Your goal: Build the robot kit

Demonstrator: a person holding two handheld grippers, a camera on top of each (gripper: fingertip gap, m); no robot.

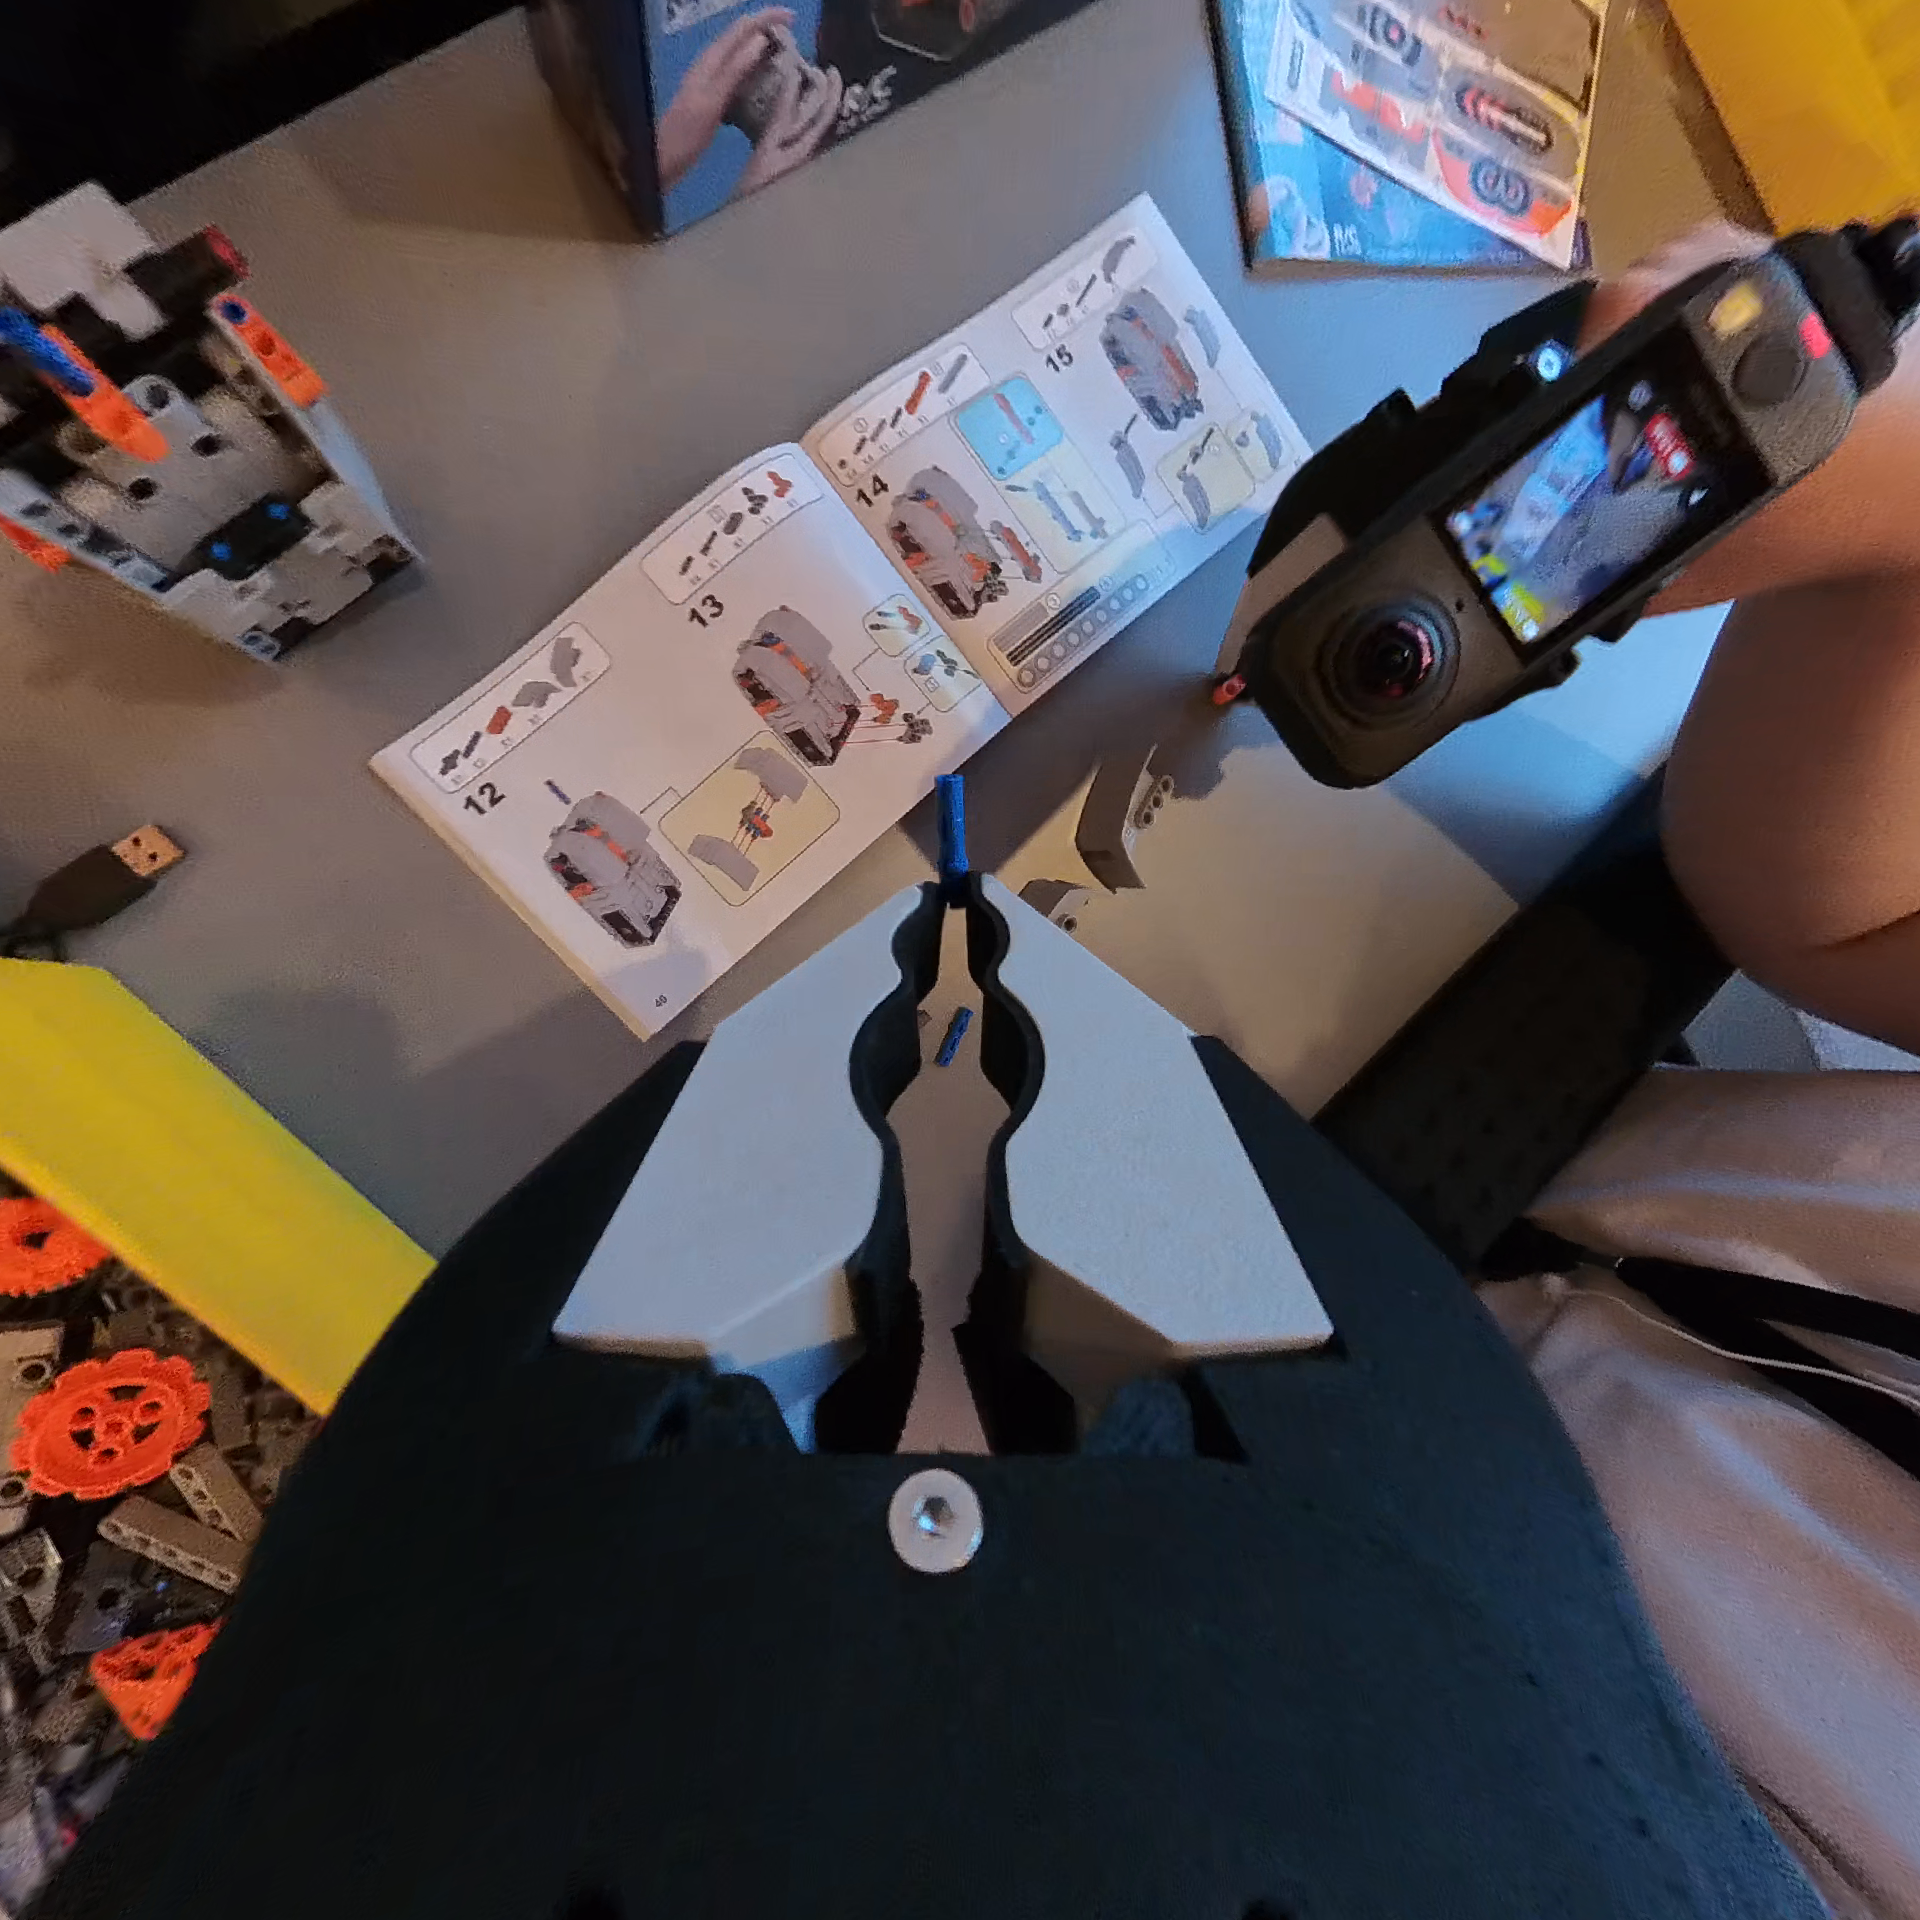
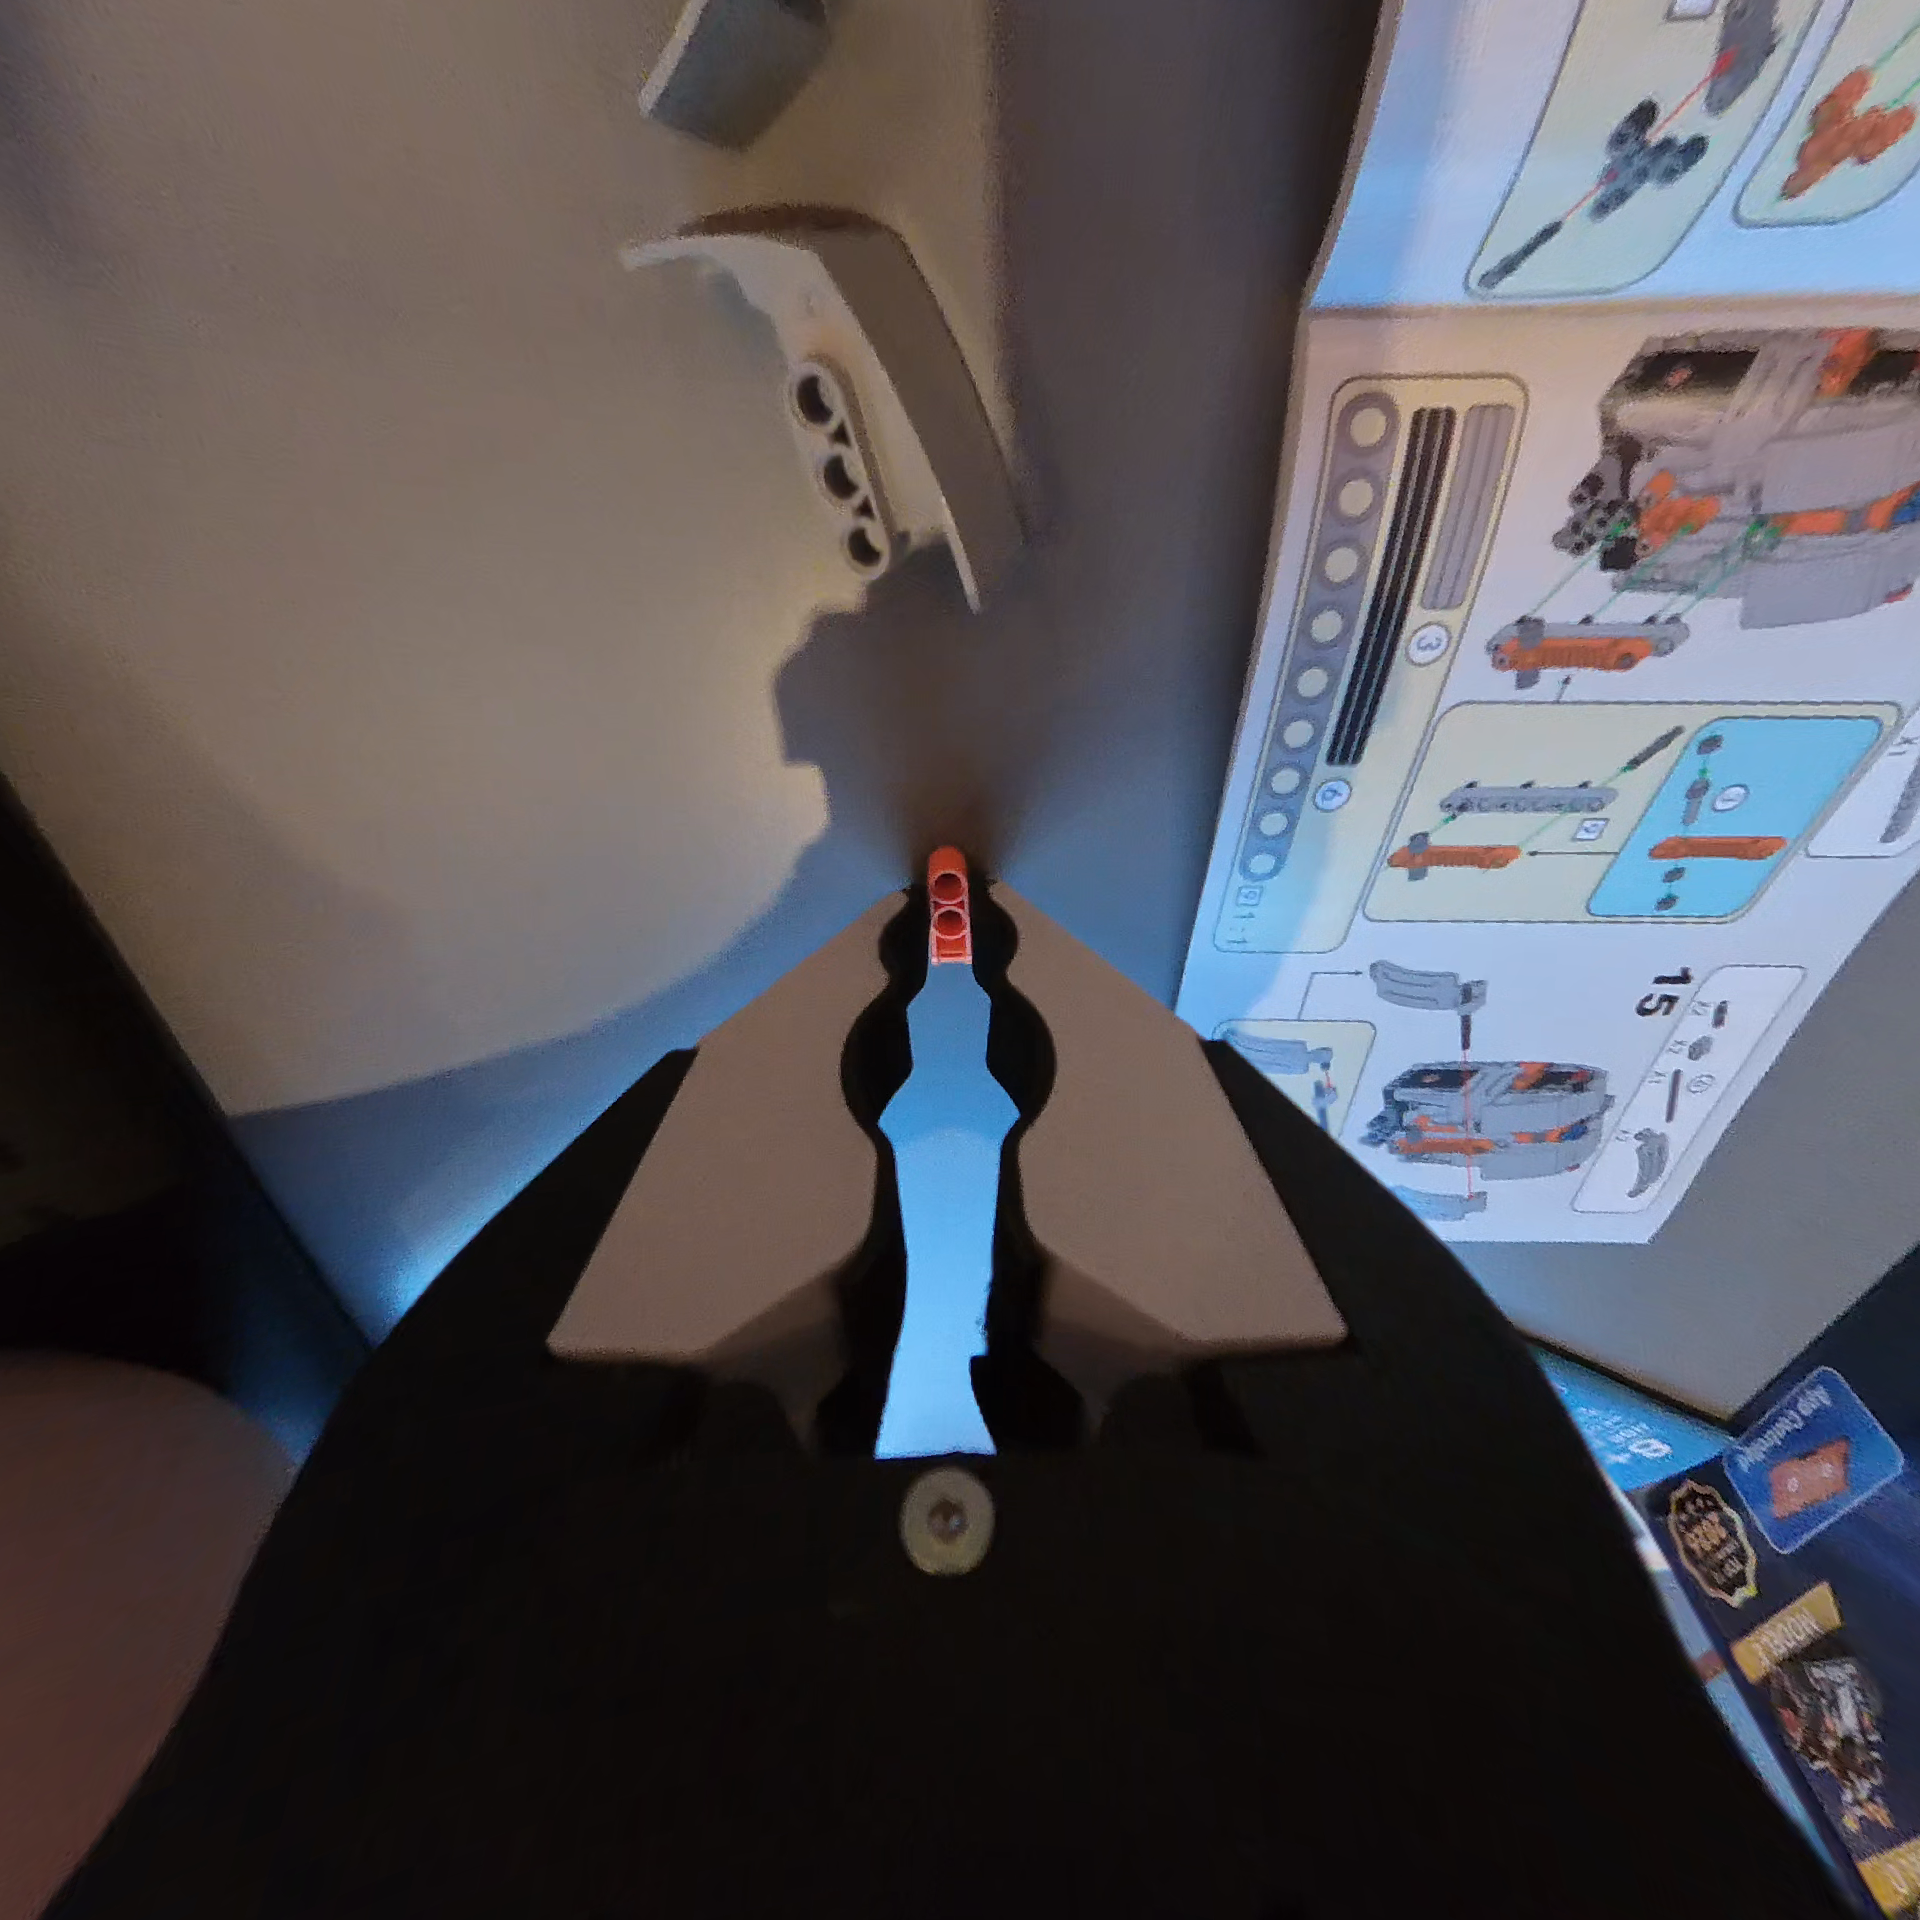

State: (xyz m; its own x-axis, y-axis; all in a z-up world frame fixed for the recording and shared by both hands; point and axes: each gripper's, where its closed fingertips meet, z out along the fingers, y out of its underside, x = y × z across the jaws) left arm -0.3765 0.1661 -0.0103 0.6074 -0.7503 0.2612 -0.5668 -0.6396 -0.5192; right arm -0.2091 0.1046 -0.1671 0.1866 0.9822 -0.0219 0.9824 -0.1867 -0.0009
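My left gripper (image 1: 954,891) is shut on a small blue pin (image 1: 950,826) that sticks out past its tips, above the near edge of an open instruction booklet (image 1: 831,582). A second blue pin (image 1: 952,1036) lies on the table under the jaws. My right gripper (image 2: 948,914) is shut on a small orange beam with holes (image 2: 947,906), held low over the grey table. It shows in the left wrist view at the right (image 1: 1231,688), with its camera body above. A curved grey panel (image 2: 883,416) lies just ahead of it, also seen in the left wrist view (image 1: 1117,821).
A partly built grey, black and orange model (image 1: 177,457) stands at the far left. A yellow tray (image 1: 156,1164) holds orange gears (image 1: 104,1423) and grey parts. Printed boxes (image 1: 727,94), a sticker sheet (image 1: 1444,114) and a USB plug (image 1: 104,878) lie around. A person's leg is at right. Across from one pair of fingers to the other is roughly 25 centimeters.
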